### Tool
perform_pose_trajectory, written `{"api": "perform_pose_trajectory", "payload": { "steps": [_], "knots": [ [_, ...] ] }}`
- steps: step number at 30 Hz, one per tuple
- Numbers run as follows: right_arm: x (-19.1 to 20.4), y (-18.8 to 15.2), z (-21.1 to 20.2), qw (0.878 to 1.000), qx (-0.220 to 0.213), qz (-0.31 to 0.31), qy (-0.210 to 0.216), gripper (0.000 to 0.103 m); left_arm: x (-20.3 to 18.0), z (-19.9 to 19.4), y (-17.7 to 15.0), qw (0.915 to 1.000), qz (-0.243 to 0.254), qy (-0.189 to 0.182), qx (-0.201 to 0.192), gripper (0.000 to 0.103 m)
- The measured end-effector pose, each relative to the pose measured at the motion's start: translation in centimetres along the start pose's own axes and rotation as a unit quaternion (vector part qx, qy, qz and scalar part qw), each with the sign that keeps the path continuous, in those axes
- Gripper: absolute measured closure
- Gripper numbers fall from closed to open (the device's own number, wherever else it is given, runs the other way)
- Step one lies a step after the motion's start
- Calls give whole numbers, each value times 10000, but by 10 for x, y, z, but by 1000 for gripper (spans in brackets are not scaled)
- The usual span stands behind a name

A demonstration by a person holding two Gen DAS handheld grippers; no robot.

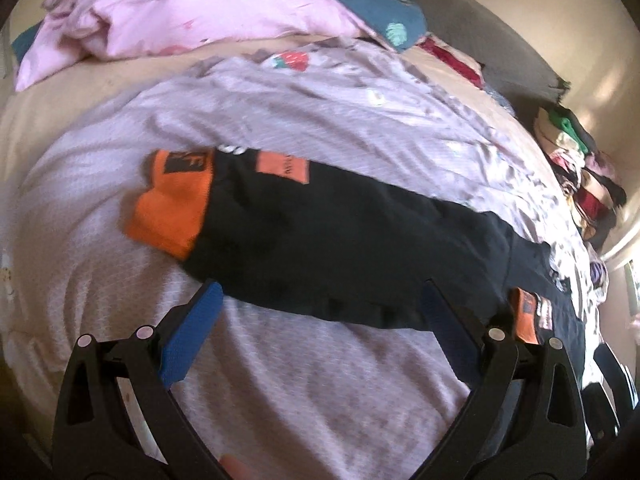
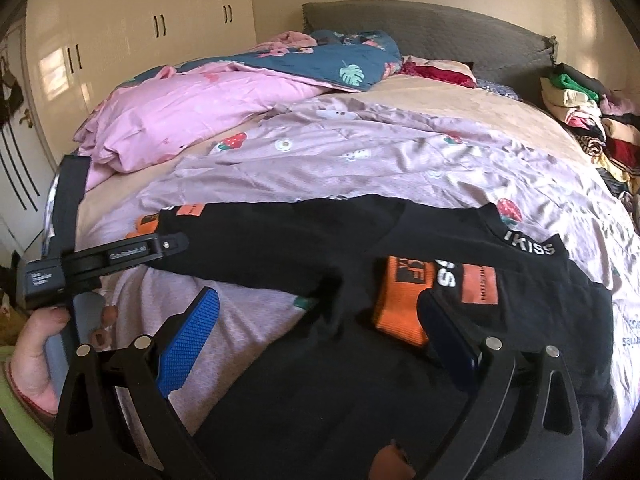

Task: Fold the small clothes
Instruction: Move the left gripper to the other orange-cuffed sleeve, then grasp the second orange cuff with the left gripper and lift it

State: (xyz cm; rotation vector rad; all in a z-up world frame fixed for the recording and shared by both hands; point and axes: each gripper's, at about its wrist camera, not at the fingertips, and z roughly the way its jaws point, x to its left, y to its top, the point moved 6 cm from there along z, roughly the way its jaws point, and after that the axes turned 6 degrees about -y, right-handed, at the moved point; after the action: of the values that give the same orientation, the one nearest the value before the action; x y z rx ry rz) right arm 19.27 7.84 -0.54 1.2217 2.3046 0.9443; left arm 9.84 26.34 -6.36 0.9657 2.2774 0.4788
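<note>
A black garment with orange patches point(image 1: 320, 236) lies spread across the lilac bedcover point(image 1: 280, 112). In the left wrist view my left gripper point(image 1: 320, 292) is open just in front of the garment's near edge, its blue pads point(image 1: 192, 332) holding nothing. In the right wrist view the same black garment point(image 2: 320, 248) stretches across the bed, with an orange cuff point(image 2: 404, 304) and white lettering on the neckband. My right gripper point(image 2: 320, 300) is open over the garment's sleeve area. The left gripper point(image 2: 120, 256) shows at the left there, held by a hand point(image 2: 36, 352).
A pink duvet point(image 2: 180, 120) and a teal leaf-print blanket point(image 2: 340, 64) are bunched at the head of the bed. Stacked folded clothes point(image 2: 592, 120) sit at the right edge. A grey headboard point(image 2: 440, 28) and cream wardrobe doors point(image 2: 140, 28) stand behind.
</note>
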Motion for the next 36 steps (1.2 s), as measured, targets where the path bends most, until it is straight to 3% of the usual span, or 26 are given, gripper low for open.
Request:
{"api": "perform_pose_trajectory", "payload": {
  "steps": [7, 13, 15, 17, 19, 21, 27, 36],
  "knots": [
    [8, -4, 6, 10000, 46, -44, 66, 5, 33, 12, 6, 9989, -401, 238, -7, 11],
    [0, -10, 12, 9999, 108, 84, 36, 5, 49, 20, 20, 9962, -829, 203, -194, 15],
    [-5, -13, 12, 9998, 134, 122, 8, 5, 52, 22, 24, 9953, -899, 264, -260, 30],
    [-10, -16, 12, 9998, 140, 145, -30, 5, 61, 24, 30, 9930, -1033, 422, -391, 68],
    [-17, -19, 11, 9997, 147, 191, -81, 5, 69, 22, 34, 9912, -1085, 568, -504, 88],
    [-26, -22, 8, 9994, 145, 270, -140, 5, 71, 17, 36, 9903, -1212, 346, -586, 93],
    [-58, -33, -4, 9975, 71, 646, -282, 5, 42, -17, 43, 9915, -826, -117, -996, 94],
    [-108, -41, -19, 9924, -77, 1130, -478, 5, -7, -43, 46, 9922, -443, -472, -1070, 96]
  ]
}}
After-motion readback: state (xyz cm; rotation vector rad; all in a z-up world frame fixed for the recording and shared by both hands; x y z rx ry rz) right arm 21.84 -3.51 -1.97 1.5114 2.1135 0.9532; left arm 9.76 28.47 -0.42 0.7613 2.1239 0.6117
